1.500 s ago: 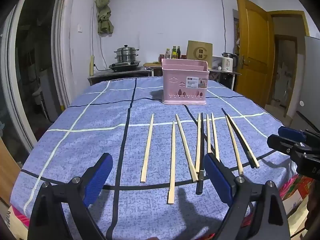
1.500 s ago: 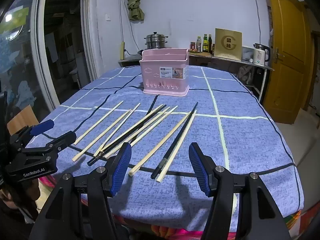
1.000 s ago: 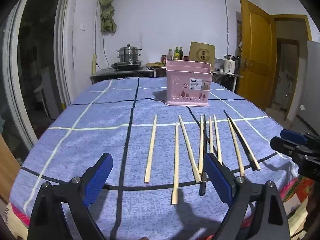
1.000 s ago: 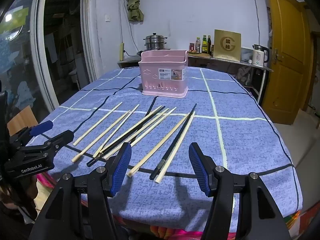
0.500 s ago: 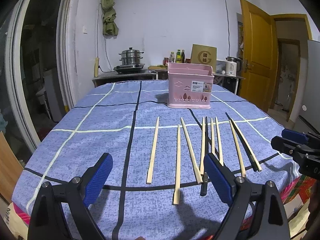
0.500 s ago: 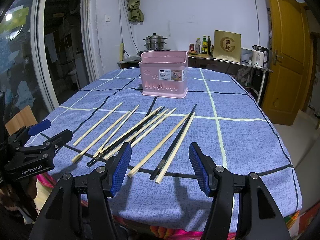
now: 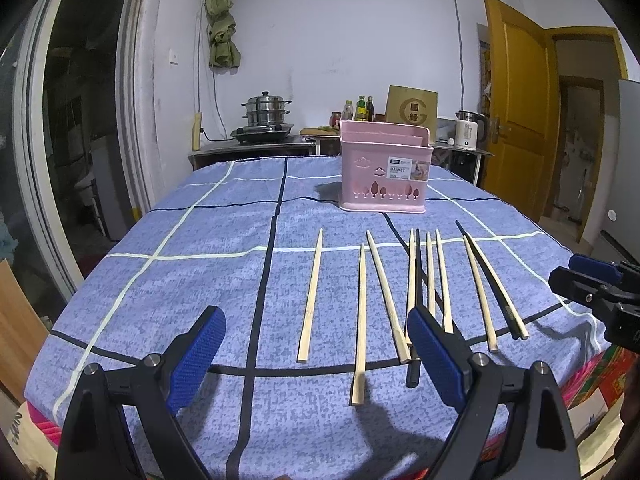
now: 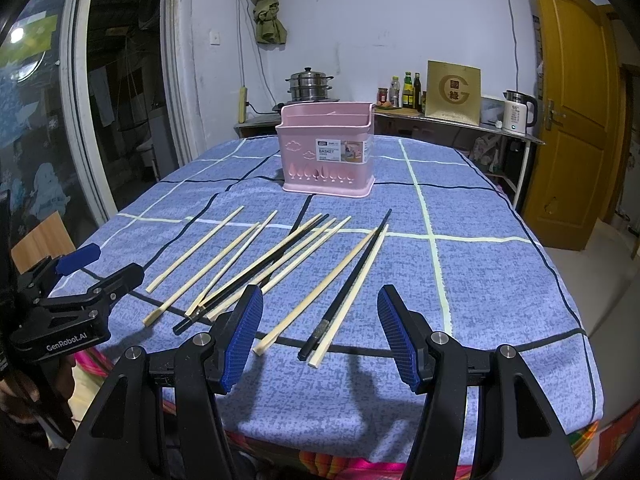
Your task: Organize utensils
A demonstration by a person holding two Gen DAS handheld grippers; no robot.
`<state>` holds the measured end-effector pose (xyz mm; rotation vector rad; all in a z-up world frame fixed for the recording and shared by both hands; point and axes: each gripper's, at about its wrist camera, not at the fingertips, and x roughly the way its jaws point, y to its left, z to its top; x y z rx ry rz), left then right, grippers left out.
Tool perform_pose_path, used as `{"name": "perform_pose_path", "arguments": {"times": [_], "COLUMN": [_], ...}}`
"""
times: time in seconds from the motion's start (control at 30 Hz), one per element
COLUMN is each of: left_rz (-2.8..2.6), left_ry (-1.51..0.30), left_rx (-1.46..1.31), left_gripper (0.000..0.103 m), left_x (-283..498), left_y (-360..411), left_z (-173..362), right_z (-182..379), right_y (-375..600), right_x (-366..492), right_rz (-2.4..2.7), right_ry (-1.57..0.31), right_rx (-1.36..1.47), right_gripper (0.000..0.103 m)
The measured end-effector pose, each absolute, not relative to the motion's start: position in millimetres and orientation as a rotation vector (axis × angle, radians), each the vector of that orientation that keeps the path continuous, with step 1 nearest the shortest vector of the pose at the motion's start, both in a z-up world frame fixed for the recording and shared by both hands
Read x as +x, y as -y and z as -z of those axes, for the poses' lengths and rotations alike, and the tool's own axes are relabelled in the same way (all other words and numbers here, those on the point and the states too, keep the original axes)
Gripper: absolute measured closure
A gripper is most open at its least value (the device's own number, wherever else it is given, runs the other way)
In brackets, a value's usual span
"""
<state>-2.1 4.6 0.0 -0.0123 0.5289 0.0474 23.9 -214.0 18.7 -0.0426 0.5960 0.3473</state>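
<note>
Chopsticks: about 10 chopsticks (image 7: 361,320) lie flat in a row on the blue tablecloth (image 7: 200,280). Most are pale wood, 2 are black.
Pink basket (image 7: 385,168): stands upright farther back on the tablecloth, well apart from the sticks.
Feel: probably light, thin and stiff. They may roll or slip.
Where to grab: likely near the thick end closest to us.
Left tongs (image 7: 316,354): wide apart, holding nothing, above the near ends.
Right tongs (image 8: 318,338): wide apart, holding nothing.
Left view only: the sticks look side by side.
Right view only: the basket has 2 parts inside, and some sticks cross.
</note>
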Motion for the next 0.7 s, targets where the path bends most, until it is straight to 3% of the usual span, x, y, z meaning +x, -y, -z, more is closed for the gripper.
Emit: {"name": "perform_pose_path", "arguments": {"times": [0.7], "left_rz": [-0.031], "left_ry": [-0.51], "left_rx": [-0.02], "left_gripper": [0.01], "left_x": [-3.5], "left_y": [-9.4], "left_z": [-0.3], "right_z": [-20.0], "right_y": [215.0], "right_x": [24.3], "right_rz": [-0.346], "right_ry": [-0.591], "right_rx": [-0.043], "right_gripper": [0.043]}}
